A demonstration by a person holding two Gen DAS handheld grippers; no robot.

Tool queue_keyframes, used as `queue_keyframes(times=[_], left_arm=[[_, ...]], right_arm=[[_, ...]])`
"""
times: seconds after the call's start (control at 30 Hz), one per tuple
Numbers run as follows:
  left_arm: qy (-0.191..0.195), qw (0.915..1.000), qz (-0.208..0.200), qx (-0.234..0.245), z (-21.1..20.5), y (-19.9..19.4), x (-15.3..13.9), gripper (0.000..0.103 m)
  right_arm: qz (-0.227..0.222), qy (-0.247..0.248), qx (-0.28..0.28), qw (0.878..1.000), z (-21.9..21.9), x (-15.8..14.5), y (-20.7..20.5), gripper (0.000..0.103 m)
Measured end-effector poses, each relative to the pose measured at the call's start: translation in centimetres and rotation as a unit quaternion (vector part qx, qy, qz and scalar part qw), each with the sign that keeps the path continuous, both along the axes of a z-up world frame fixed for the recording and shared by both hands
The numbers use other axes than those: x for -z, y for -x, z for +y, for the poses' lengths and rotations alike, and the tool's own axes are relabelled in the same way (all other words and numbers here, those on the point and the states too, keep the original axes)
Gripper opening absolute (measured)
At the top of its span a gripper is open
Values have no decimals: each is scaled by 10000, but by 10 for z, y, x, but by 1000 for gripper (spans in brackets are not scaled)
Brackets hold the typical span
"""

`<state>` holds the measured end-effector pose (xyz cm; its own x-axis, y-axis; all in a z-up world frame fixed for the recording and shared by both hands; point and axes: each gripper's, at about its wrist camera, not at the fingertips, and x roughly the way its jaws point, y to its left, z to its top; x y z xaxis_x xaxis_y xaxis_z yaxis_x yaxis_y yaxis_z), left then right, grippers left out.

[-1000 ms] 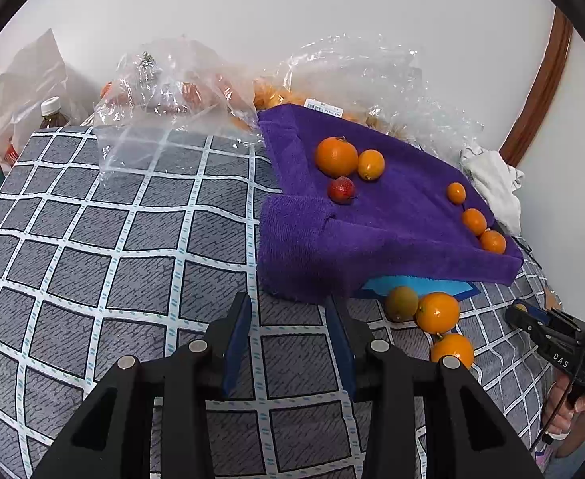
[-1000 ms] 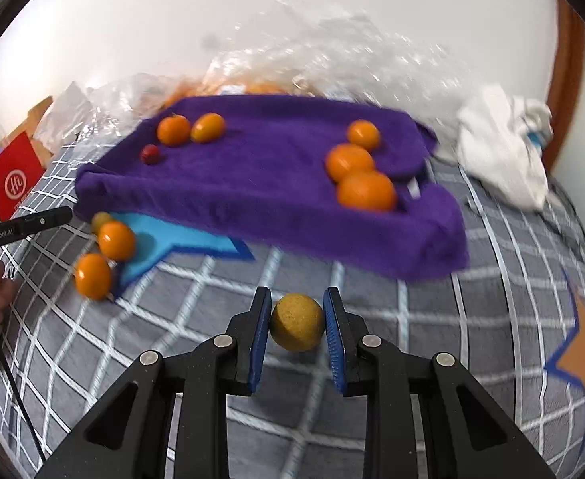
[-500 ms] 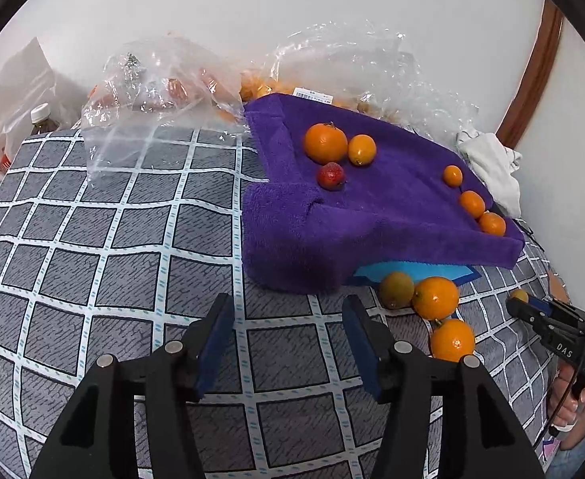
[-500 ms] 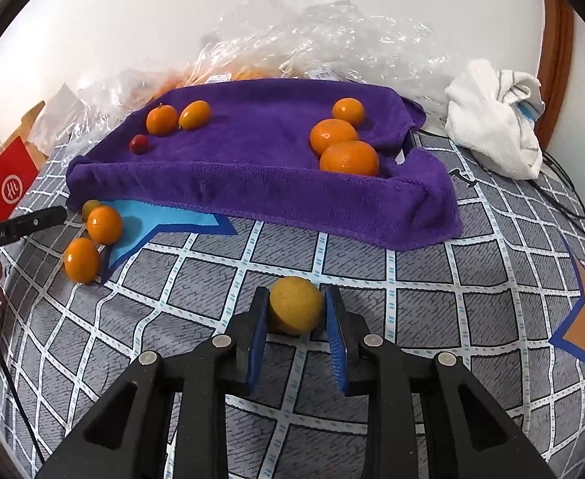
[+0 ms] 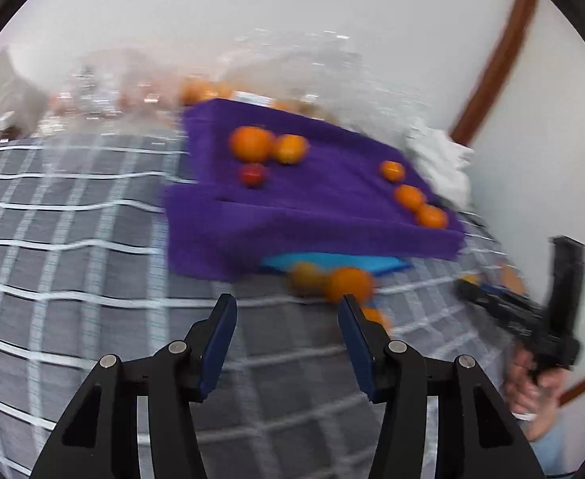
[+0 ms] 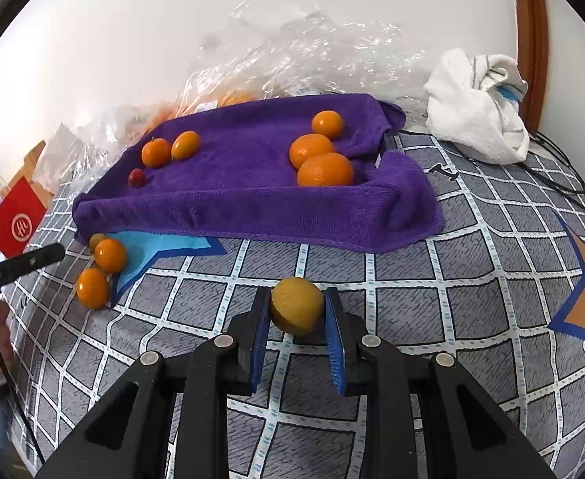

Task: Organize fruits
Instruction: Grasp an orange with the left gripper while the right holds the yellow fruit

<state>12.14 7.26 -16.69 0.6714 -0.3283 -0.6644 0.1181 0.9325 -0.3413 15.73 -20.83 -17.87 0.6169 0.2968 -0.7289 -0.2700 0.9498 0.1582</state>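
Note:
A purple towel (image 6: 248,195) shaped like a tray lies on the grid-patterned bed cover (image 6: 432,311). It holds several oranges (image 6: 324,169) and a small red fruit (image 6: 137,177). My right gripper (image 6: 297,311) is shut on a yellow-green round fruit (image 6: 296,305), low over the cover in front of the towel. Loose oranges (image 6: 110,254) lie by the towel's left corner. In the blurred left wrist view my left gripper (image 5: 286,315) is open and empty; the loose oranges (image 5: 348,284) sit just ahead of its right finger, and the towel (image 5: 312,207) lies beyond.
Crumpled clear plastic bags (image 6: 312,56) with more oranges lie behind the towel. A white cloth (image 6: 476,107) sits at the back right beside black cables. A red box (image 6: 16,223) is at the left edge. The right gripper shows in the left wrist view (image 5: 532,315).
My left gripper opened wider and swung right and closer to the loose oranges. My right gripper, still holding the yellow-green fruit, pulled back and lowered toward the cover.

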Motion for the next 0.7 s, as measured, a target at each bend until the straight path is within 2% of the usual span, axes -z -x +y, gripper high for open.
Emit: queue_keyframes(times=[0.07,0.17,0.3,0.4,0.5,0.57,0.7], left_arm=[[22,9998,57,172,-17,1,-1,51],[-50,9998,139,166,-33,1,4,51],[117,9991,363,182,-43,-4,11,51],[-83,9987,492,146,-49,-7,18,50],[-200,9992,340,106,-54,-5,20,49],[-263,9992,261,125,-56,-4,21,31],[-274,9994,176,78,-54,-2,19,31]], right_arm=[[-32,-35,15,10000,-1,-1,1,27],[-40,-94,65,9999,-4,-1,1,27],[-8,-189,62,9998,-7,-1,0,27],[3,-213,41,9998,-7,-1,0,27],[6,-234,26,9997,-7,-1,0,27],[4,-231,28,9997,-7,-1,-1,27],[17,-261,12,9997,-8,0,-1,27]])
